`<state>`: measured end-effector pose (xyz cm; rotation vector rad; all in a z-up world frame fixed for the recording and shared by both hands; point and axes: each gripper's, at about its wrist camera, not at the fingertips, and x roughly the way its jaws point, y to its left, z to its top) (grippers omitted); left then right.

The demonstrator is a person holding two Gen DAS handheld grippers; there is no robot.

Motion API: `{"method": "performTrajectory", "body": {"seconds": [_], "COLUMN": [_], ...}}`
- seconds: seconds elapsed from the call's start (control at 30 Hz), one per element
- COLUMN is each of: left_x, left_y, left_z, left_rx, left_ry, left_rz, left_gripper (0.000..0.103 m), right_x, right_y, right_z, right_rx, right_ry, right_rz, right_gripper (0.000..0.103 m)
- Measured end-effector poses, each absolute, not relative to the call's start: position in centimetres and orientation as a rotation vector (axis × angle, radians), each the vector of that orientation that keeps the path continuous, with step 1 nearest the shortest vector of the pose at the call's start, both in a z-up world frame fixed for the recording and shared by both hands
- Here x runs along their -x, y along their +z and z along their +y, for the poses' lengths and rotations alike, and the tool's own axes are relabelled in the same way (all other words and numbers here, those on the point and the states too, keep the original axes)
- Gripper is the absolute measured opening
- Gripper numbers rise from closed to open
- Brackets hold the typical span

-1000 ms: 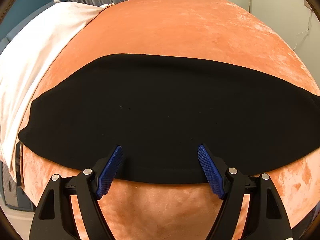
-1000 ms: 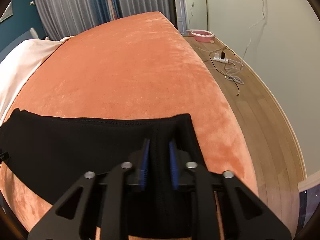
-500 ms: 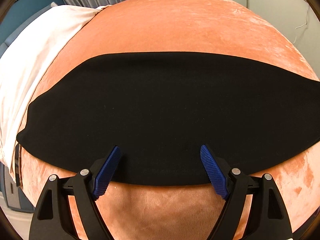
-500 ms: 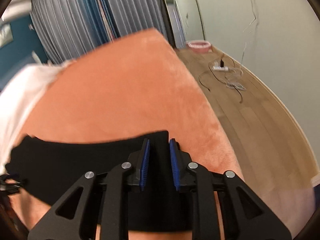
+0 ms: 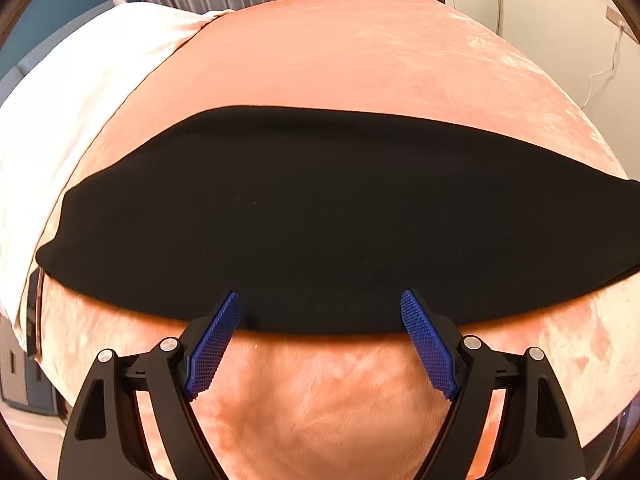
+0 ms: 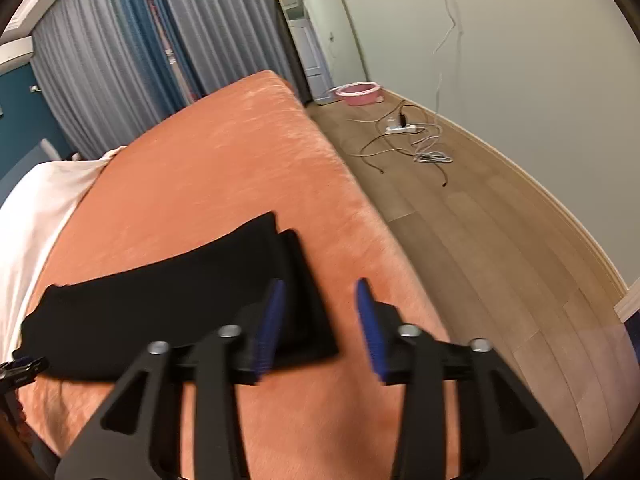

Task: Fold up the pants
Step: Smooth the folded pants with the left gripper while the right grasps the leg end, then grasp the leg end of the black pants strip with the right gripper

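The black pants (image 5: 312,216) lie folded as a long flat band across the orange bed (image 5: 360,60). My left gripper (image 5: 320,312) is open and empty, its blue pads at the pants' near edge. In the right wrist view the pants (image 6: 168,300) lie to the left, with their right end in layered folds. My right gripper (image 6: 320,308) is open and empty above that right end, its left finger (image 6: 270,328) over the fabric and its right finger over the bare cover.
A white sheet (image 5: 60,128) covers the bed's left side. Right of the bed is wooden floor (image 6: 500,240) with a power strip and cables (image 6: 404,132) and a pink basin (image 6: 358,94). Curtains (image 6: 120,60) hang at the far end.
My right gripper was shut on the pants' right end; it has opened, let go and lifted back. My left gripper has drawn back slightly from the near edge and stays open.
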<state>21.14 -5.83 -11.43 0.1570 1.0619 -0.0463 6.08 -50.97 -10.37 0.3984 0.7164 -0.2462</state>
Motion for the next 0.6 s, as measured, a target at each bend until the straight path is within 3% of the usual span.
{"method": "performTrajectory", "body": {"seconds": [0.2,0.27,0.33,0.4,0.6], "left_x": [-19.3,-18.6,-18.1,-17.9,-17.3], "left_y": [-10.8,-10.4,-10.1,-10.2,-10.2], "left_z": [-5.8,-5.5,-5.0,-4.3,-1.9], "left_rx": [-0.149,-0.149,-0.144,-0.135,-0.083], "left_ry": [-0.063,-0.065,-0.064,-0.052,-0.038], "left_rz": [1.057,1.047,1.043,1.047,1.069], "left_gripper": [0.08,0.08,0.081,0.081,0.081], "right_x": [-7.4,-7.2,-6.9,-7.7,-8.7], "right_y": [-13.8,-14.6,-14.7,-14.9,-14.8], "right_z": [-51.4,-51.7,-51.7,-51.6,-51.3], "right_rx": [-0.471,-0.536,-0.604,-0.608,-0.63], "right_ry": [-0.255,-0.243,-0.215,-0.23,-0.273], "right_rz": [0.806,0.801,0.761,0.763,0.732], "right_gripper": [0.052,0.063,0.082,0.086,0.088]}}
